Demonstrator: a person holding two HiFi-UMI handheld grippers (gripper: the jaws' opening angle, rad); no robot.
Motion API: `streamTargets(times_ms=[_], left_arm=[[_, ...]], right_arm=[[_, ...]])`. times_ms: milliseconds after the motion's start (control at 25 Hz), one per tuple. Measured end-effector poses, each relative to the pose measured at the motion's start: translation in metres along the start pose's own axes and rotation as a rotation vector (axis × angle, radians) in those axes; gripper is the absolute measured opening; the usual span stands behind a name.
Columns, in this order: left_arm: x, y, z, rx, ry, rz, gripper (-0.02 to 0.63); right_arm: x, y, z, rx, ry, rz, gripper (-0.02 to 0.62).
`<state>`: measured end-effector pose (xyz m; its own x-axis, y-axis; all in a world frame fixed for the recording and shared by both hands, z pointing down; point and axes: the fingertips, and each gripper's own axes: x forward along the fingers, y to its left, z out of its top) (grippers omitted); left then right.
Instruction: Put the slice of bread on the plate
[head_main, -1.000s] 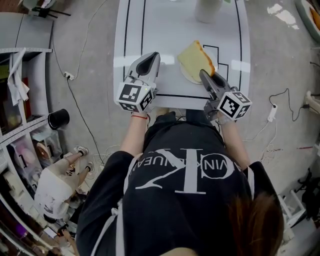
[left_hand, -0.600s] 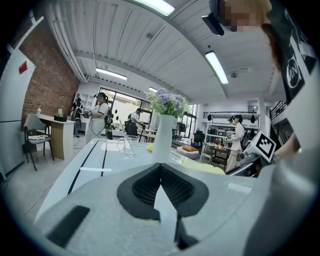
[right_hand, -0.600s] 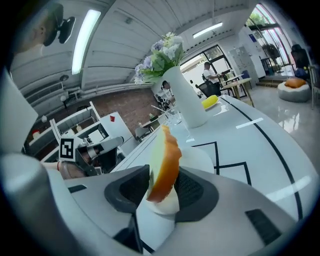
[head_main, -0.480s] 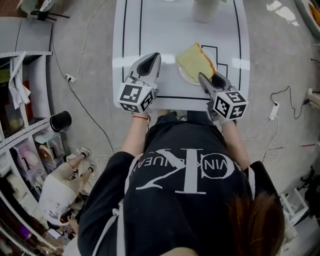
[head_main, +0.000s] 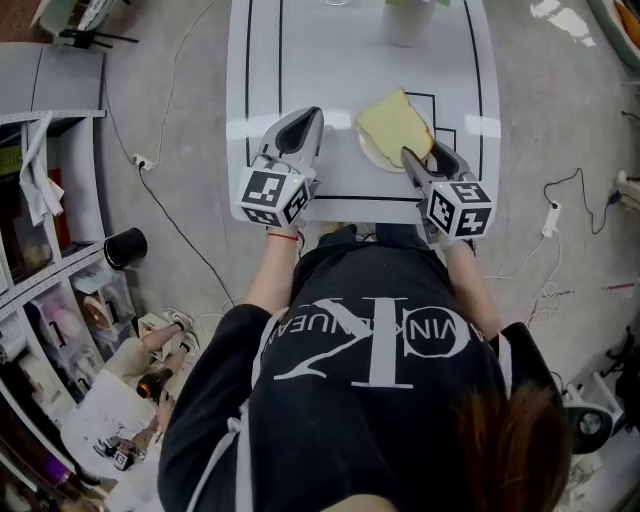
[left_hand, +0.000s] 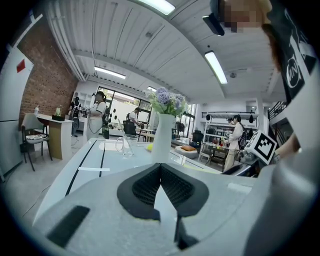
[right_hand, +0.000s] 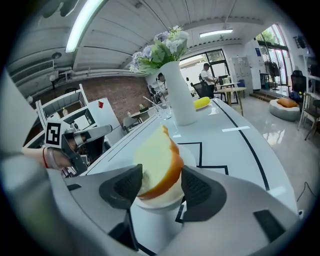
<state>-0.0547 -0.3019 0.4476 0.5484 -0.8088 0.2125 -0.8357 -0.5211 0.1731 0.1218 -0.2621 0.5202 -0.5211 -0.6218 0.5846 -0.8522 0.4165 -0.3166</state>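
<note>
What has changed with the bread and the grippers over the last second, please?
The right gripper sank slightly and its jaws have just been opening; the slice of bread settled onto the plate, leaning between the parted jaws. The left gripper stayed shut at the table edge.

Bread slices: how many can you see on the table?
1. The pale yellow bread slice with a brown crust leans tilted, its lower end on the small round white plate near the white table's front edge. No other slice shows.
</note>
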Motion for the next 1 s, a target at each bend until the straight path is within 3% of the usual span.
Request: streamTargets(times_ms=[240, 600, 760, 1000], left_arm=[[0.000, -0.001, 0.003, -0.001, -0.005, -0.009, 0.011], [-0.001, -0.003, 0.004, 0.007, -0.008, -0.017, 0.011], [-0.003, -0.003, 0.006, 0.011, -0.012, -0.019, 0.011], [-0.007, -0.002, 0.015, 0.019, -0.025, -0.014, 0.011]], right_arm=[[-0.001, -0.002, 0.000, -0.039, 0.014, -0.033, 0.286], [-0.006, -0.008, 0.009, -0.040, -0.030, -0.039, 0.282], [-0.014, -0.008, 0.020, -0.056, -0.080, -0.035, 0.248], [-0.029, -0.004, 0.041, -0.106, -0.158, -0.034, 0.142]])
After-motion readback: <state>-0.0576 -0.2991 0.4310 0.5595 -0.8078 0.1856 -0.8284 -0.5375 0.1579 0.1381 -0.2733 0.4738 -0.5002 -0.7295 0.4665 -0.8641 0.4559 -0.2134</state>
